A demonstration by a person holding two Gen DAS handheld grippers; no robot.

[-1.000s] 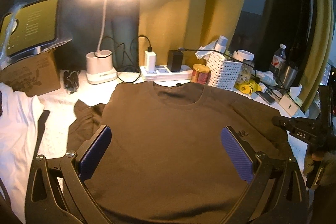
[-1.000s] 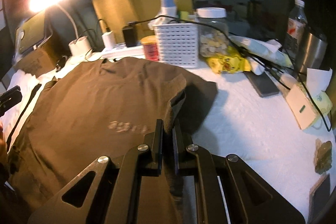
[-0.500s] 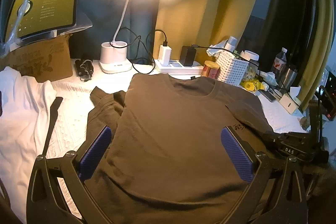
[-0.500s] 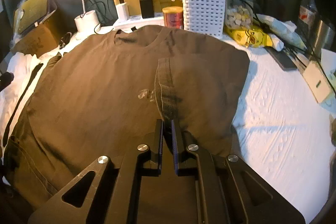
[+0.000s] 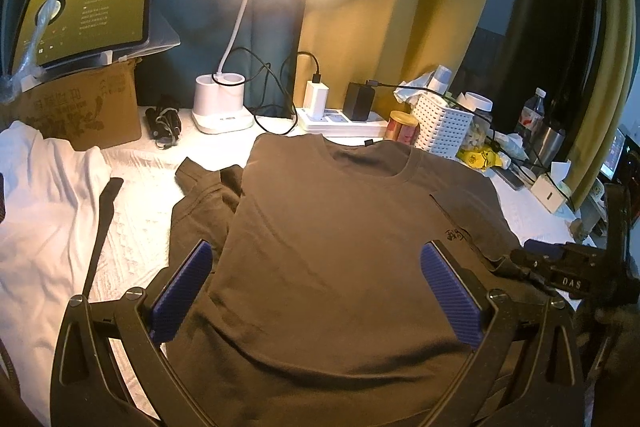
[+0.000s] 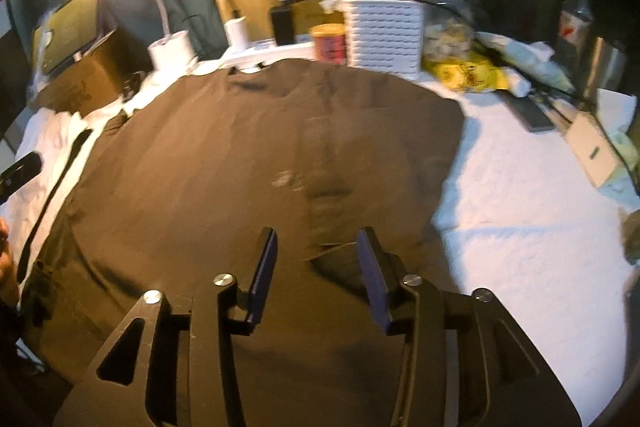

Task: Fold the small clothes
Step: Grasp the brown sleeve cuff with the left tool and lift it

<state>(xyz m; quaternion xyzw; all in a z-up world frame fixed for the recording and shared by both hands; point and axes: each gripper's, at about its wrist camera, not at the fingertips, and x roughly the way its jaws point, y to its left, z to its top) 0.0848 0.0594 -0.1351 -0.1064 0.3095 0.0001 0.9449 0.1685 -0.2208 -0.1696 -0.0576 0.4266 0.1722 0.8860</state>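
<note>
A dark brown T-shirt (image 5: pixel 332 247) lies flat on the white table cover, collar toward the back; it also shows in the right wrist view (image 6: pixel 224 171). Its right sleeve is folded inward onto the chest (image 6: pixel 376 163); its left sleeve (image 5: pixel 200 195) lies bunched beside the body. My left gripper (image 5: pixel 314 287) is open wide and empty, hovering over the shirt's lower body. My right gripper (image 6: pixel 316 267) is open and empty just above the folded sleeve's edge. It shows in the left wrist view (image 5: pixel 560 271) at the shirt's right side.
A white garment (image 5: pixel 44 211) lies at the left. Along the back stand a cardboard box (image 5: pixel 80 107) with a tablet, a lit desk lamp (image 5: pixel 220 107), a power strip (image 5: pixel 340 119), a red can (image 5: pixel 402 125) and a white basket (image 5: pixel 444 131). Bottles and clutter crowd the right edge.
My right gripper was shut on the right sleeve, carried it inward over the chest, and has now opened and let it go. The left gripper stayed open and drew back slightly.
</note>
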